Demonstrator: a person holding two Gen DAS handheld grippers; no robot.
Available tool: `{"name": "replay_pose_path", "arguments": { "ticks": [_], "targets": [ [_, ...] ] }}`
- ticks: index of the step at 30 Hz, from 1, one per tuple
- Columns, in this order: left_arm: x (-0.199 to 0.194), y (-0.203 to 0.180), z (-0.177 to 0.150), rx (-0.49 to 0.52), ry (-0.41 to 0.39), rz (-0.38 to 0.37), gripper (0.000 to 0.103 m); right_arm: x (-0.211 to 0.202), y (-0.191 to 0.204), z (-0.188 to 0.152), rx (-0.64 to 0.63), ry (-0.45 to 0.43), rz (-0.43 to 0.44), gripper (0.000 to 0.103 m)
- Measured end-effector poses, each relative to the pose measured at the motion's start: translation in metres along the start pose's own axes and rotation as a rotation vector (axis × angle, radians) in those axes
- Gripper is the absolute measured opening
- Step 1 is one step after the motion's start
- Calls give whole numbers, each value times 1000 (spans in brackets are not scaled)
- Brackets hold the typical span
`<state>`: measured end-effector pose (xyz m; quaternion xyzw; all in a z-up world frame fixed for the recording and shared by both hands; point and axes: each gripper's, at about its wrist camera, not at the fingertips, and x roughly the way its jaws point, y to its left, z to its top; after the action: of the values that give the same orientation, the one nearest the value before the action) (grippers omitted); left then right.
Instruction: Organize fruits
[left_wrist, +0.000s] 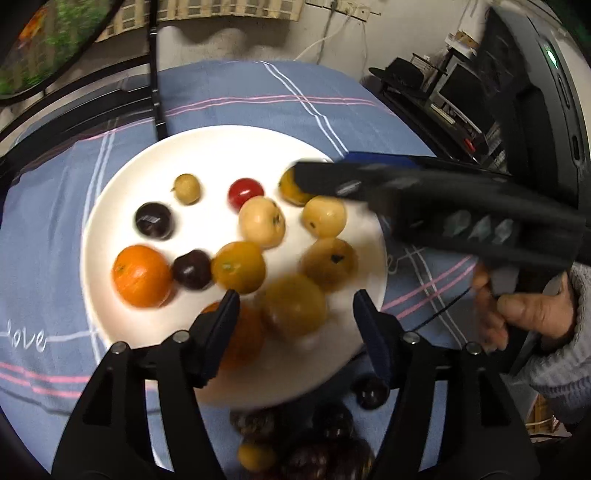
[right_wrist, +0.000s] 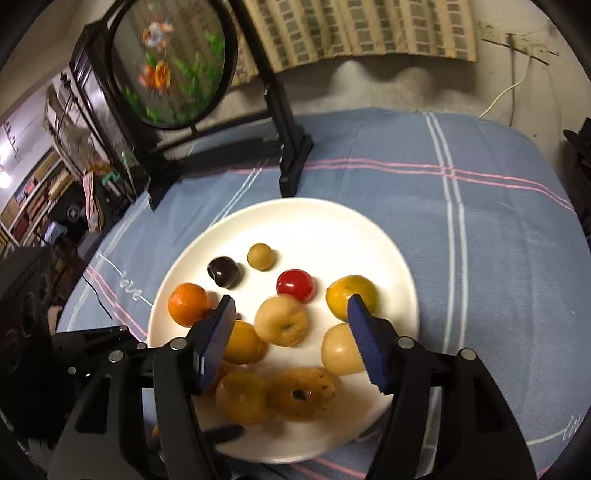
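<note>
Blue plaid cloth (right_wrist: 498, 258) covers the desk under a white plate (right_wrist: 369, 229) of fruits. Both claws hang released and empty: the left claw (left_wrist: 293, 304) has a yellow fruit (left_wrist: 291, 306) between its tips, the right claw (right_wrist: 291, 310) a pale fruit (right_wrist: 281, 320). Closing off-centre could roll these round fruits into neighbours or off the plate, where dark fruits (left_wrist: 332, 424) lie below the left claw
</note>
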<state>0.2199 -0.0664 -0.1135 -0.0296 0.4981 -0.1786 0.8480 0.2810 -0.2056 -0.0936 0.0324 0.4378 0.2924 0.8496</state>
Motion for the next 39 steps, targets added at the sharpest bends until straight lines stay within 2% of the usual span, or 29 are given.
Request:
{"name": "replay_pose_path", "arguments": {
  "ticks": [4,7,12,17,18,22,26,31,39],
  "targets": [
    [-27,20,-26,-64,-5,53,70,-28,-7,-23,72,-16,-14,65],
    [-42,36,-49,-133,4,82,70,-47,-12,-53,144,-11,-25,67],
    [-66,57,-99,-227,45,134,70,-76,-12,-116,229,59,-34,67],
    [-75,51,-134,-241,82,153,75,-86,2,-163,261,151,-13,68],
    [-75,46,-139,-233,88,148,75,-88,6,-164,247,162,-22,68],
    [-79,28,-149,-169,94,151,79,-107,20,-160,203,105,-26,68],
    [-94,11,-154,-102,61,178,85,-116,34,-162,163,99,-25,69],
    [-108,8,-165,-94,40,196,85,-119,44,-156,145,86,-18,69],
    [-133,14,-183,-102,-3,242,88,-107,72,-146,100,117,6,70]
  ]
}}
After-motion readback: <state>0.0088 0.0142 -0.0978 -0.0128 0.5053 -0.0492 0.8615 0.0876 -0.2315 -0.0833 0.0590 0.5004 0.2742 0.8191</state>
